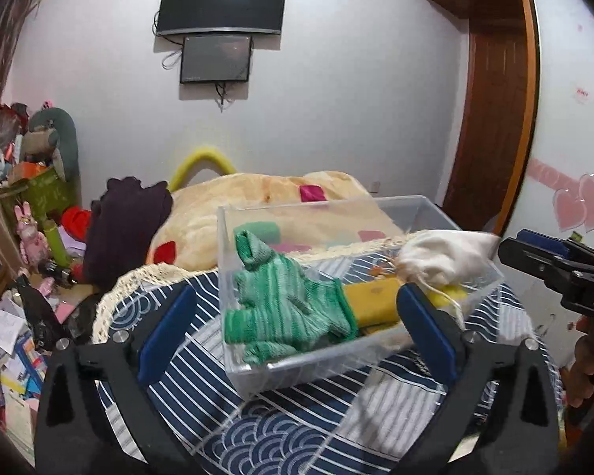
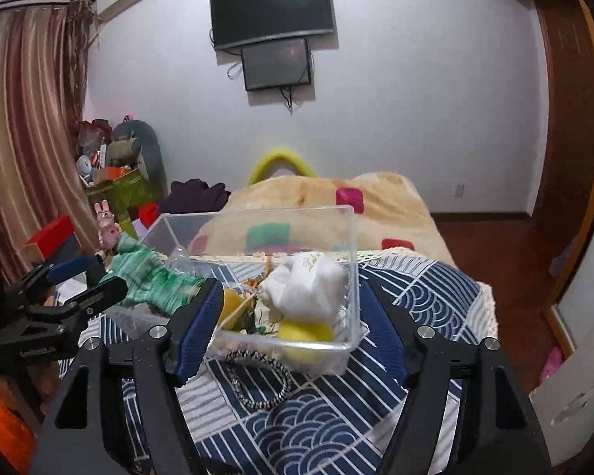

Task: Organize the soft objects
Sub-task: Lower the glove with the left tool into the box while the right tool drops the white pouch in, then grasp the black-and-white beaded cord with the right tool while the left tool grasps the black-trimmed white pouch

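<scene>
Clutter in a clear plastic bin [image 1: 435, 213] sits on a blue-and-white patterned cloth [image 1: 297, 427] spread over the foot of a bed. Inside the bin lie a green knitted glove [image 1: 289, 301] at the left end, a yellow sponge [image 1: 372, 297] in the middle, and a white drawstring pouch [image 1: 443, 253] at the right end, resting against the bin's right rim. The left gripper [image 1: 297, 328] has its jaws spread wide, one blue pad to each side of the bin's near left part, with nothing between them but the bin and glove behind; it grips nothing. The right gripper [image 2: 293, 332] is likewise wide open, its pads flanking the near end of the bin without clamping it, and it holds nothing. From the right wrist view the pouch sits on top of the yellow sponge [image 2: 309, 330], and the green glove [image 2: 146, 277] drapes over the bin's left side beside the left gripper. A black-and-white braided hair tie [image 2: 261, 380] lies on the cloth just in front of the bin. Beyond the cloth is a cream blanket [image 2: 384, 206] with coloured squares, and two dark screens [image 2: 271, 12] hang on the wall.
</scene>
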The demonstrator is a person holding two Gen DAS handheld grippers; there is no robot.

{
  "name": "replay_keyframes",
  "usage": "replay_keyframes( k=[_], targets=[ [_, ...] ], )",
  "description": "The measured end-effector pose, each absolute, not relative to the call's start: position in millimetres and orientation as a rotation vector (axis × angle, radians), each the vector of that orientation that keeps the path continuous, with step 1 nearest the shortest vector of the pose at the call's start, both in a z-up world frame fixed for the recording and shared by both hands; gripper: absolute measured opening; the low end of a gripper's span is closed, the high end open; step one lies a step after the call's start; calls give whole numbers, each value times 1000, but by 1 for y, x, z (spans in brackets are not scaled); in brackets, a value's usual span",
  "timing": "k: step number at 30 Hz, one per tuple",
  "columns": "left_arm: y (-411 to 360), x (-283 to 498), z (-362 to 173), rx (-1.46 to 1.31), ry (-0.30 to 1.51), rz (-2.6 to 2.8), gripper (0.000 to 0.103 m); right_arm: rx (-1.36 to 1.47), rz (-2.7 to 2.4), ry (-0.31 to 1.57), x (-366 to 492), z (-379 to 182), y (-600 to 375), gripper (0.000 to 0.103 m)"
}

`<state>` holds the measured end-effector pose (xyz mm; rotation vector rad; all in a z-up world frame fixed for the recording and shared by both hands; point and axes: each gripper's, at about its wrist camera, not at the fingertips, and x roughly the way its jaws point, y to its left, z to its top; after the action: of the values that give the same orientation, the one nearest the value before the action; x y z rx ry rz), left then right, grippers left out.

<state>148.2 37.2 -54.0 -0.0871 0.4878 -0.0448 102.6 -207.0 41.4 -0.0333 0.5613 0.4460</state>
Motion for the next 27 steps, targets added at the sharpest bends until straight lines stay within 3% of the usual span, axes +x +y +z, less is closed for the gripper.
replay_keyframes(
  k=[9,13,17,20,27],
  targets=[
    [34,132,-76,-92,566,-50,102,-86,488,688,101,-2,-204,66],
    [22,125,-90,-44,590,-47,102,-94,507,782,114,-25,-196,43],
    [10,124,-103,-16,626,-72,102,-85,507,855,131,-43,-191,29],
    [2,123,-109,-15,651,-96,102,-67,516,878,137,-48,-189,10],
    [-17,113,-118,-36,697,-167,102,-79,485,801,120,-31,-190,7]
  ],
)
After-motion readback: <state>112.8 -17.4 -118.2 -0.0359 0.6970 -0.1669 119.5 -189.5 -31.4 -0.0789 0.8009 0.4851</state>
